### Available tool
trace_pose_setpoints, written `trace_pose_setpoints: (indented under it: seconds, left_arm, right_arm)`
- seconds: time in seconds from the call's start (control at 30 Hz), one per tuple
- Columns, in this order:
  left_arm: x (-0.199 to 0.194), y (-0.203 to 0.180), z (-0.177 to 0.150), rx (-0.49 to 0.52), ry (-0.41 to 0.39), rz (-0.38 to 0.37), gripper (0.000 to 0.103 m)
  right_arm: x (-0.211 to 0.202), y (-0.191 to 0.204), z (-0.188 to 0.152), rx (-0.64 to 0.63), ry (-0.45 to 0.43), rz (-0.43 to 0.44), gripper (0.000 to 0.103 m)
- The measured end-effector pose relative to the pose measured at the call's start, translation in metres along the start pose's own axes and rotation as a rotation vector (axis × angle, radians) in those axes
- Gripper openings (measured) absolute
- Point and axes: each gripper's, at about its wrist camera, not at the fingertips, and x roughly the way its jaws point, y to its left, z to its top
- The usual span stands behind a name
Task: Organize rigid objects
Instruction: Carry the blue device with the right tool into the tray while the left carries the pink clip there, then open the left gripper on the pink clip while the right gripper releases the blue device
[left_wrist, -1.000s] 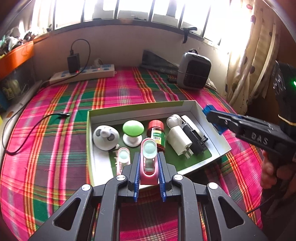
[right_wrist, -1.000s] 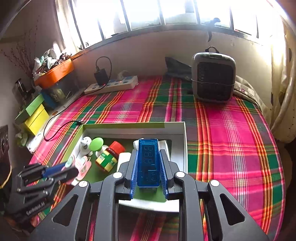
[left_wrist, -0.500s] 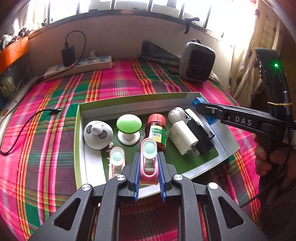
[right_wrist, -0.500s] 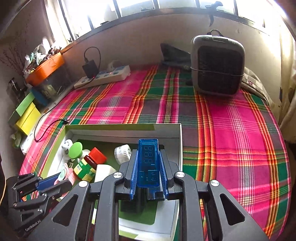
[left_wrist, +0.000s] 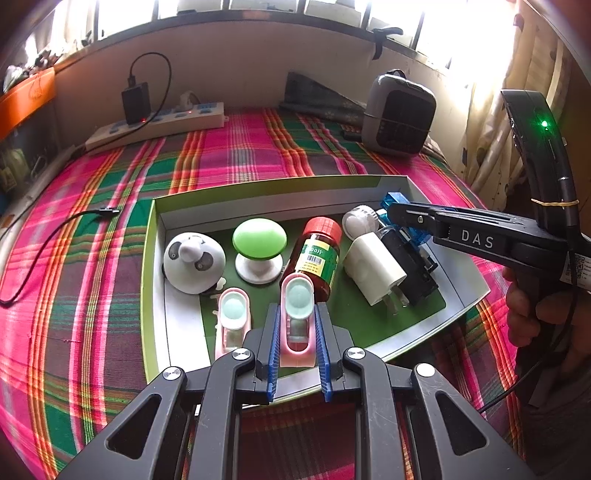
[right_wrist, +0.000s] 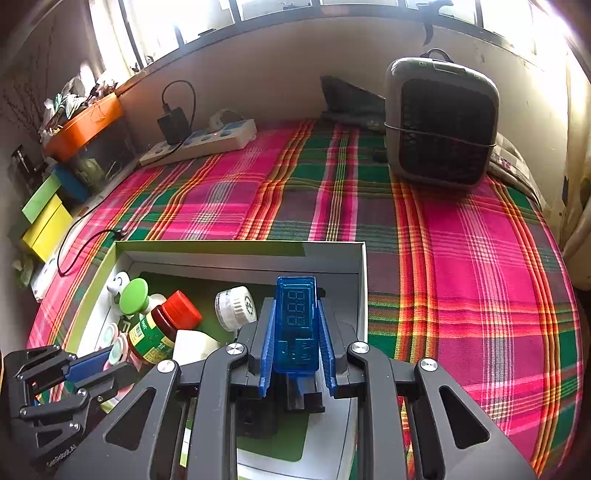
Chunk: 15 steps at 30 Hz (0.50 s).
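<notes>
Task looks mostly done, last two pieces in hand. The shallow box (left_wrist: 465, 291) on the plaid-covered worktop (left_wrist: 74, 295) already holds a row of things: a white panda-face gadget (left_wrist: 194, 267), a green mushroom-shaped lamp (left_wrist: 259, 245), a red-capped pill bottle (left_wrist: 314, 254), a small white round cap-like piece (left_wrist: 360, 221), a white wall charger (left_wrist: 373, 269) and a black adapter (left_wrist: 410, 266) lying just beside it. A pink clip with a mint pad (left_wrist: 232, 317) lies at the near-left of the box floor.

Left tool (left_wrist: 297, 347): closed on a second pink clip (left_wrist: 298, 317), matching the one already down, held over the near edge of the box, just right of its twin. Cannot tell if it touches the floor yet.

Right tool (right_wrist: 297, 343): clamped on a blue translucent USB meter (right_wrist: 296, 321), held over the right end of the box, above the black adapter; not set down as far as I can see.

Left to do, judging by this: lower both, release, pull the tools out. No loose task items visible on the cloth outside the box; the power strip (left_wrist: 159, 123) and the grey heater (left_wrist: 397, 114) at the back look like fixtures, not part of the sorting.
</notes>
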Motion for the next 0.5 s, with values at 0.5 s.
trace_pose_setpoints:
  seconds: [0.5]
  left_arm:
    - [0.005, 0.0, -0.0015, -0.01, 0.009, 0.006, 0.019]
  right_arm:
    - [0.0015, 0.0017, -0.0013, -0.003, 0.004, -0.006, 0.023]
